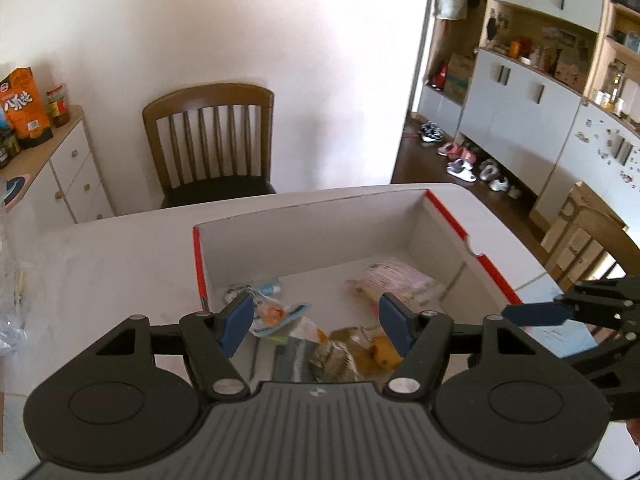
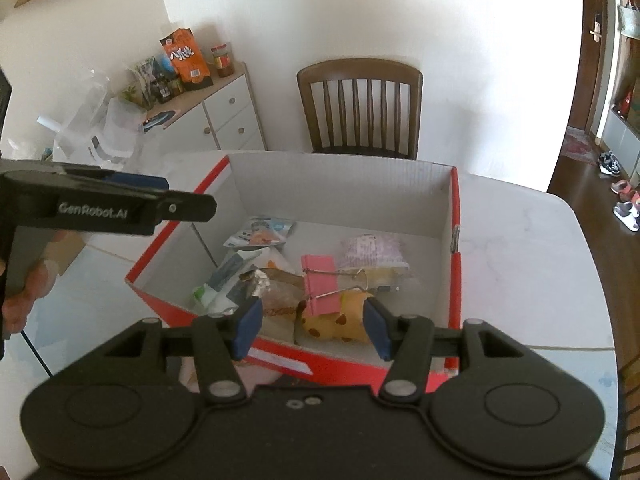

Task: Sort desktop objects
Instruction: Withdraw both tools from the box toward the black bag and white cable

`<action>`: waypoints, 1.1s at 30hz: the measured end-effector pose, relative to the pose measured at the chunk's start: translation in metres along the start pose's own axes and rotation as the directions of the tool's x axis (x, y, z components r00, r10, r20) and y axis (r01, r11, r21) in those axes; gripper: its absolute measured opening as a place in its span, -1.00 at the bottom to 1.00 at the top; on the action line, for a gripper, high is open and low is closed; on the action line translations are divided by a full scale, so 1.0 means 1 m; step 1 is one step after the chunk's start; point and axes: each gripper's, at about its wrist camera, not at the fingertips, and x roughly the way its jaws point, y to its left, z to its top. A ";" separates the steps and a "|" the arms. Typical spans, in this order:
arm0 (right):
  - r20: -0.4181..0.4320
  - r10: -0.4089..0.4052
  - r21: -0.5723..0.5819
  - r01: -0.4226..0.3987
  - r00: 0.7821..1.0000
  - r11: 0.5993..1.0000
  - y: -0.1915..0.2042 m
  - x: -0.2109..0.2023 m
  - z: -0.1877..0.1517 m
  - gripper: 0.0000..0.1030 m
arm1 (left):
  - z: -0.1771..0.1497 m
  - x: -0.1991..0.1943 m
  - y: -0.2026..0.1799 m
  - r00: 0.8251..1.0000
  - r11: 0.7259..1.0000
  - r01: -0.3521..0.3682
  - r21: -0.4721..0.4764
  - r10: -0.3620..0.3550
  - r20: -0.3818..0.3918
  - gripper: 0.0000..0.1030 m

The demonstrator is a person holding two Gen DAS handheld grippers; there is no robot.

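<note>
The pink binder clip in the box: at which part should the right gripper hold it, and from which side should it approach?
Probably from above, closing on the pink binder clip across its pink body. It lies on top of the snack packets inside the red box, so the walls block a side approach. Its wire handles look too thin to pinch securely. The right gripper is open and hovers just before it.

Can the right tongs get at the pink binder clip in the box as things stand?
Probably yes. The right tongs are open and hover over the near wall of the box, with the clip lying on top of the pile just ahead. Nothing covers it, and the left tongs stay off to the side.
</note>
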 end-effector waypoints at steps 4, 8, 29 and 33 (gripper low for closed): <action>0.004 -0.004 0.009 0.004 1.000 1.000 0.003 -0.010 -0.007 0.10 | -0.009 -0.012 -0.007 1.000 1.000 0.026 0.016 -0.026 0.005 0.41; 0.014 -0.012 0.022 0.012 1.000 1.000 0.006 -0.020 -0.015 0.13 | -0.018 -0.024 -0.012 0.999 0.998 0.049 0.036 -0.049 0.012 0.41; 0.019 -0.121 0.068 0.120 0.992 0.990 0.025 -0.058 -0.092 0.47 | -0.098 -0.065 -0.019 0.991 0.988 0.131 0.087 -0.130 -0.016 0.68; 0.009 -0.141 0.092 0.140 0.990 0.986 0.025 -0.058 -0.109 0.51 | -0.118 -0.066 -0.019 0.991 0.989 0.129 0.073 -0.127 -0.031 0.88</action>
